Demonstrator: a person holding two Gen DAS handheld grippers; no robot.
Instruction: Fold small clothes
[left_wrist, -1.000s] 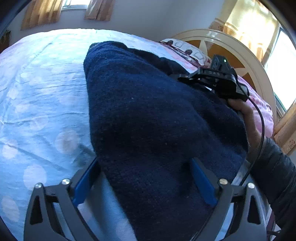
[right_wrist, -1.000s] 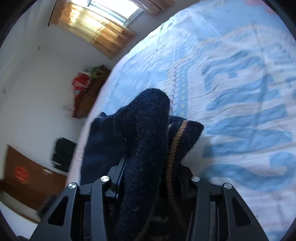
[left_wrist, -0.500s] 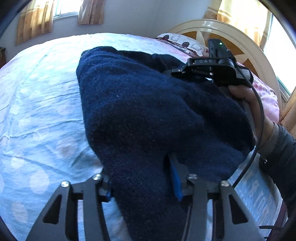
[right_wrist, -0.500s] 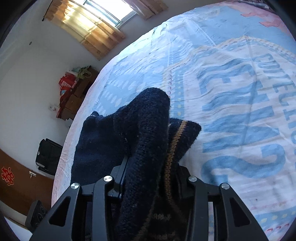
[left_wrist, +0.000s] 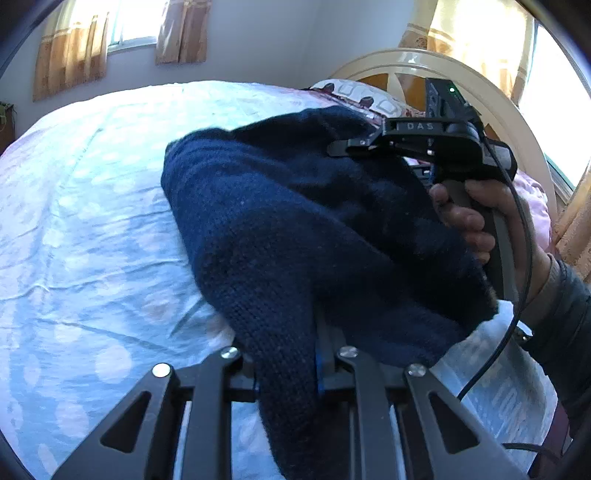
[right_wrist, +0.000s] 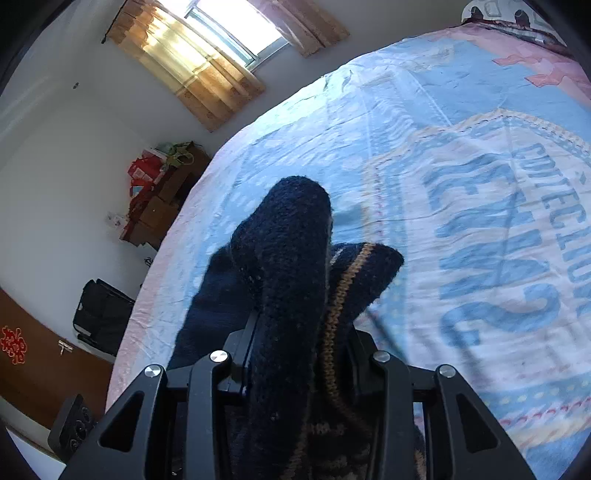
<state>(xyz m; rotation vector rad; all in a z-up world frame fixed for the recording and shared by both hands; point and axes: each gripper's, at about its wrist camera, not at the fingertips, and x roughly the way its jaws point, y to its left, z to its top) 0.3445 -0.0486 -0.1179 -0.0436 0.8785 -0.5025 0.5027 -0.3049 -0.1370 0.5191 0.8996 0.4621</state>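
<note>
Left wrist view: the left gripper (left_wrist: 286, 365), black with blue pads, has its jaws pressed together on a fold of the dark navy knitted sweater (left_wrist: 295, 229), which rises out of the jaws and spreads up and to the right. The sweater hangs bunched between the two grippers, over the pale blue polka-dot bedsheet (left_wrist: 81, 229); whether its lower edge touches the sheet cannot be told. At far right the right gripper (left_wrist: 345, 147), a black unit marked "DAS" with a green light, is held by the person's hand (left_wrist: 491, 225), a black cable trailing down from it. Behind it stand a cream curved headboard (left_wrist: 461, 70) and a patterned pillow (left_wrist: 354, 92). Right wrist view: the right gripper (right_wrist: 297, 354) pinches a thick bundle of the same sweater (right_wrist: 288, 266), its jaws closed in on the knit; a tan-striped edge (right_wrist: 340, 295) of the fabric shows just right of the main fold. Beyond lies the sheet with large blue lettering (right_wrist: 498, 240). Far left, a wooden cabinet with red items (right_wrist: 159, 192) stands against the wall under orange-tan curtains (right_wrist: 192, 62).
</note>
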